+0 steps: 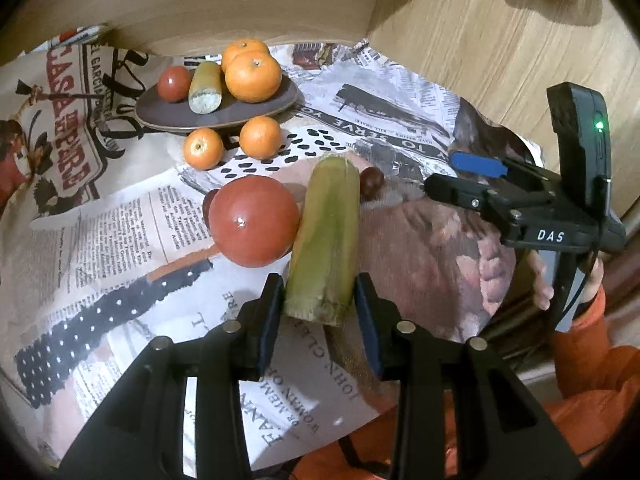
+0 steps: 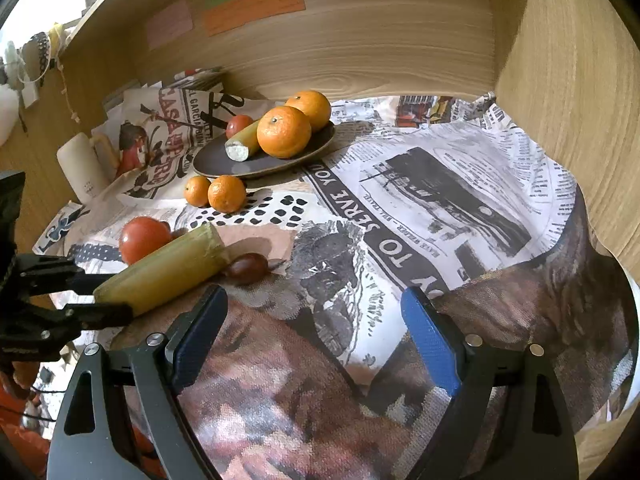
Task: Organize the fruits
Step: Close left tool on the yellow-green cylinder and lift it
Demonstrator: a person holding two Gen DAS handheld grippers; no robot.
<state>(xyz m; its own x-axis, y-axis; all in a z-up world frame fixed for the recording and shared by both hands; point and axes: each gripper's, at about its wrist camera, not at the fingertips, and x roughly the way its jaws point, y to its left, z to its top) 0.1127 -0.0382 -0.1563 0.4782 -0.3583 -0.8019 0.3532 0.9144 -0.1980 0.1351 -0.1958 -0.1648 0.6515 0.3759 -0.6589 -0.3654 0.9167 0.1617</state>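
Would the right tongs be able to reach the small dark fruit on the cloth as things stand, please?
Probably yes: the right tongs are open and empty, and bare cloth lies before the small dark fruit, though it touches the sugarcane piece.

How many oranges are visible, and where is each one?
4. Two oranges lie on the dark plate: front, back. Two lie on the cloth before it: left, right. More may be hidden behind.

My left gripper [image 1: 318,300] is matte black with dark-blue pads and silver pins. My right gripper [image 2: 314,332] has brighter blue pads, white "DAS" lettering, a green light. Orange sleeve [image 1: 592,344].
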